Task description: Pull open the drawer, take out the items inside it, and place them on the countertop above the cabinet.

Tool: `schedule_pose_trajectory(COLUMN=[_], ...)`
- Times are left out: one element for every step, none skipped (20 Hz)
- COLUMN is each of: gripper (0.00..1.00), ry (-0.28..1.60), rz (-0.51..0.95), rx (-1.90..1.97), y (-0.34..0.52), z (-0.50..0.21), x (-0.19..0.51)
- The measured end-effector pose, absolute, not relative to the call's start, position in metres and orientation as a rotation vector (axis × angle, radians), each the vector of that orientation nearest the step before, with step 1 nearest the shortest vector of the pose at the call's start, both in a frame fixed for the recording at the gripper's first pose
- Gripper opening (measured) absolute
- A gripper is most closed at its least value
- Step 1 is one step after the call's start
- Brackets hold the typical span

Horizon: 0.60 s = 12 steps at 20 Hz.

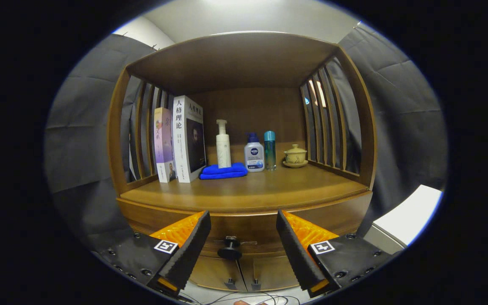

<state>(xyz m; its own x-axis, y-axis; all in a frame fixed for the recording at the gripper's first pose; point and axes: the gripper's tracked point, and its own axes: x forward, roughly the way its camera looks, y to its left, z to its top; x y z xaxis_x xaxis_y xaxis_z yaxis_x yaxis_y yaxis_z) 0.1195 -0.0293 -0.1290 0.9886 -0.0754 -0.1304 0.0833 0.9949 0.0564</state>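
A wooden cabinet stands before me with a countertop [244, 190] under a slatted upper shelf. Below the countertop's front edge lies the drawer front [248, 231], which looks closed, with a dark round knob [229, 250] on it. My gripper [243, 222] is open, its two fingers spread wide on either side of the knob, a little short of it. Nothing is between the fingers. The drawer's contents are hidden.
At the back of the countertop stand two books [180, 140], a white pump bottle [223, 144] behind a folded blue cloth [223, 170], a blue-capped bottle [253, 153], a teal tube [270, 149] and a small lidded cup [295, 155]. Two lower cabinet doors [244, 271] sit under the drawer. A white surface [409, 214] lies to the right.
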Motion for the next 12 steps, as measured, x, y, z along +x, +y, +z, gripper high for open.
schedule_pose_trajectory(gripper=[0.98, 0.98, 0.98, 0.98, 0.98, 0.98, 0.98, 0.98, 0.98, 0.98, 0.98, 0.98], ry=[0.138, 0.148, 0.160, 0.168, 0.174, 0.175, 0.172, 0.168, 0.172, 0.180, 0.186, 0.190], rz=[-0.079, -0.079, -0.079, -0.079, -0.080, -0.084, -0.090, -0.096, -0.100, -0.105, -0.110, -0.116], rx=[0.060, 0.058, 0.055, 0.052, 0.047, 0.043, 0.038, 0.031, 0.023, 0.016, 0.011, 0.009], y=[-0.029, -0.028, -0.026, -0.026, -0.024, -0.023, -0.022, -0.021, -0.020, -0.019, -0.018, -0.017], z=[-0.136, -0.143, -0.150, -0.156, -0.161, -0.166, -0.169, -0.174, -0.180, -0.187, -0.192, -0.197], x=[0.123, 0.125, 0.127, 0.129, 0.131, 0.133, 0.135, 0.137, 0.138, 0.140, 0.140, 0.142])
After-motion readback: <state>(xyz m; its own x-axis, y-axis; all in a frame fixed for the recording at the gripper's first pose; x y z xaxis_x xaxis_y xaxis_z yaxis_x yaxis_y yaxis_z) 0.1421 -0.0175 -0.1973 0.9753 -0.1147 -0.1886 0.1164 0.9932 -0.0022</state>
